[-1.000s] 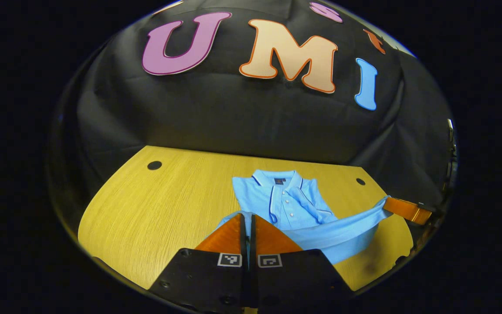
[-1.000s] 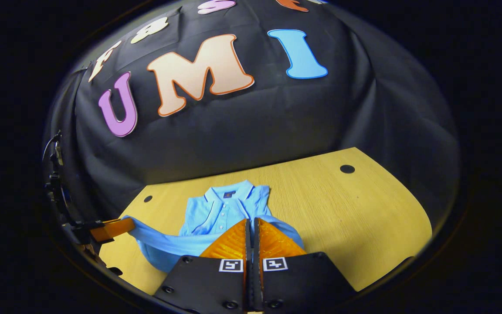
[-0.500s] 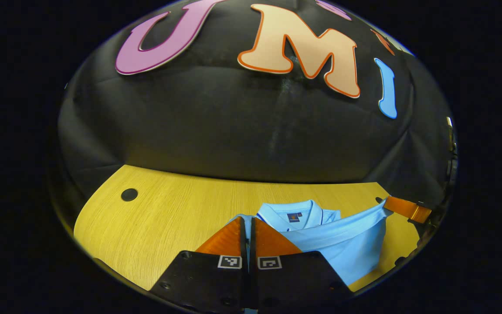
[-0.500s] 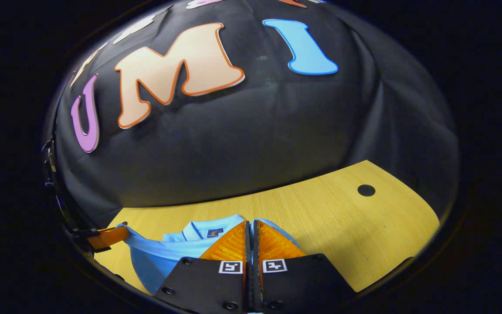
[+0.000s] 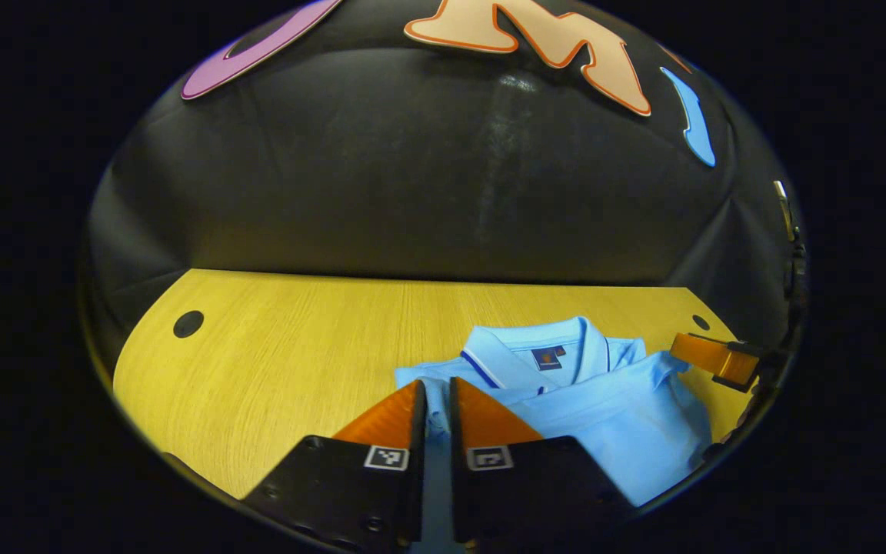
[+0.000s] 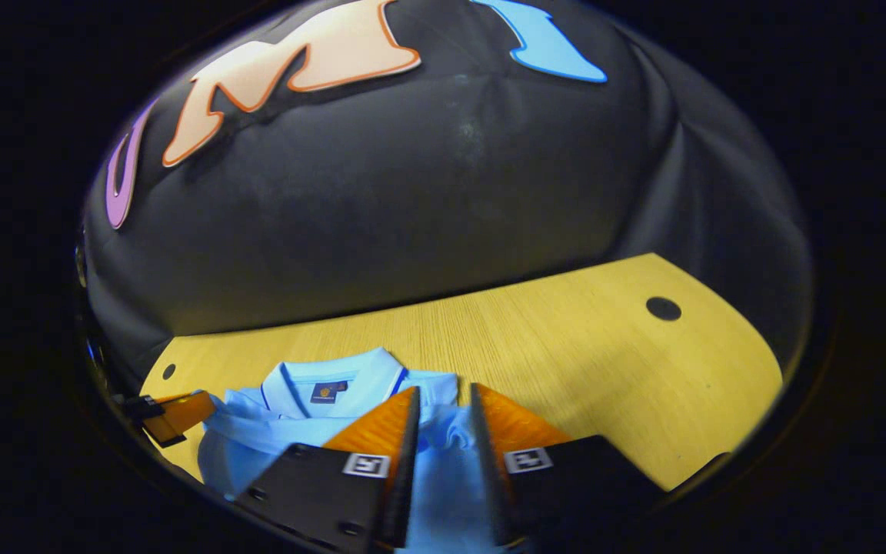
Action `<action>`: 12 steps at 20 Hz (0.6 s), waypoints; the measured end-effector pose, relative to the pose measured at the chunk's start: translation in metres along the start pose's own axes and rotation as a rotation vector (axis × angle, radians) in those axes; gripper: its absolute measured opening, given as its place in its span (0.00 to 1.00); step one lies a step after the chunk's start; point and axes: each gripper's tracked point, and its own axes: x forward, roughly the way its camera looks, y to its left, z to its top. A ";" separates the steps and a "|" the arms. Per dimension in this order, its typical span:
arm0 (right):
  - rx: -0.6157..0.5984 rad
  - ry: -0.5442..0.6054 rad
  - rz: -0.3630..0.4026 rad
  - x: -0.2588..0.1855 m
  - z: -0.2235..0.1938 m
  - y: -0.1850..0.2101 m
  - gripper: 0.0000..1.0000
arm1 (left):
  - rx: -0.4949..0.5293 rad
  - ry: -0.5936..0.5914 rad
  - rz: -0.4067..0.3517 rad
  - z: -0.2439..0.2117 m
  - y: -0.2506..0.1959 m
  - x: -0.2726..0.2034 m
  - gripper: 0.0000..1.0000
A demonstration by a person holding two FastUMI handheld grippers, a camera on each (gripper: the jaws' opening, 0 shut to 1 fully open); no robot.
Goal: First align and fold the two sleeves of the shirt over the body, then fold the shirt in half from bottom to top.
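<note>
A light blue polo shirt (image 5: 612,415) lies on the yellow wooden table (image 5: 297,346), its lower half laid up over the body so the hem sits just below the collar (image 5: 543,358). My left gripper (image 5: 437,385) is over the folded shirt's left corner, its jaws slightly parted, with blue cloth showing in the gap. In the right gripper view the shirt (image 6: 258,446) lies low and left. My right gripper (image 6: 443,391) is open over its right corner, cloth loose between the fingers. Each gripper appears at the far side of the other's view: right (image 5: 708,358), left (image 6: 174,412).
The table (image 6: 604,346) has round dark holes near its back corners (image 5: 188,324) (image 5: 700,322) (image 6: 663,308). The black cloth wall stands right behind the table's far edge. Bare wood stretches left of the shirt in the left gripper view and right of it in the right gripper view.
Both grippers carried the hem forward to the collar and came down. Their jaws, shut on the cloth before, have now parted, the right more than the left.
</note>
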 end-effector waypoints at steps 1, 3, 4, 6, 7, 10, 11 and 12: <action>-0.016 -0.027 0.006 -0.009 0.008 0.001 0.63 | -0.004 -0.019 0.002 0.007 -0.001 -0.009 0.46; -0.044 -0.092 0.026 -0.030 0.026 0.003 1.00 | -0.001 -0.074 0.035 0.020 -0.001 -0.021 1.00; -0.062 -0.118 0.029 -0.044 0.034 0.003 1.00 | 0.000 -0.099 0.045 0.029 -0.004 -0.041 0.96; -0.080 -0.174 0.038 -0.081 0.052 0.002 1.00 | 0.015 -0.131 0.062 0.041 -0.010 -0.075 0.97; -0.080 -0.203 0.046 -0.100 0.059 0.003 1.00 | 0.022 -0.153 0.068 0.050 -0.014 -0.094 0.97; -0.090 -0.297 0.054 -0.176 0.088 -0.003 0.99 | 0.031 -0.221 0.065 0.071 -0.030 -0.156 0.96; -0.089 -0.327 0.060 -0.200 0.094 -0.004 1.00 | 0.042 -0.251 0.066 0.077 -0.035 -0.178 0.96; -0.089 -0.356 0.071 -0.225 0.101 -0.003 1.00 | 0.060 -0.276 0.070 0.082 -0.038 -0.200 0.96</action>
